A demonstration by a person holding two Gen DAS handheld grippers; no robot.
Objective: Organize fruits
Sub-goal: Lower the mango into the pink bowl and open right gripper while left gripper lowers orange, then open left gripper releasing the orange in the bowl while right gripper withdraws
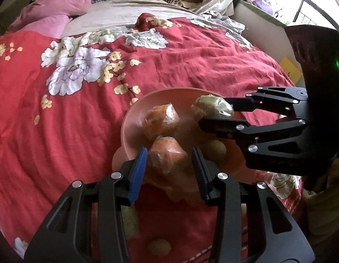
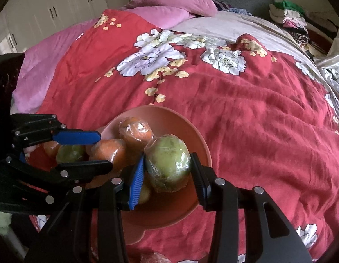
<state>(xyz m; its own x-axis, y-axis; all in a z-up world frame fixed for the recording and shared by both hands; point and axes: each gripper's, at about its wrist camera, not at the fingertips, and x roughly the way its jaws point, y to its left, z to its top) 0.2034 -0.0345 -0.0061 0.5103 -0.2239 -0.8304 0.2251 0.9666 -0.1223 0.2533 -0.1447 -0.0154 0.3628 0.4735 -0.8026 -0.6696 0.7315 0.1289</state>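
Note:
A pink bowl (image 1: 134,118) sits on the red floral bedspread; it also shows in the right wrist view (image 2: 191,127). My left gripper (image 1: 169,166) is shut on a plastic-wrapped orange (image 1: 167,157) at the bowl's near rim. My right gripper (image 2: 167,171) is shut on a wrapped green fruit (image 2: 169,162) held over the bowl; it shows in the left wrist view (image 1: 212,108) too. Another wrapped orange (image 1: 159,118) lies in the bowl. A small pale fruit (image 1: 216,151) lies in the bowl under the right gripper.
More wrapped fruit lies on the bedspread near me: a green one (image 1: 130,219) and a pale one (image 1: 158,247) below my left gripper. Pink pillows (image 2: 169,6) lie at the head of the bed. A clothes pile (image 2: 287,15) and a wall are at the right.

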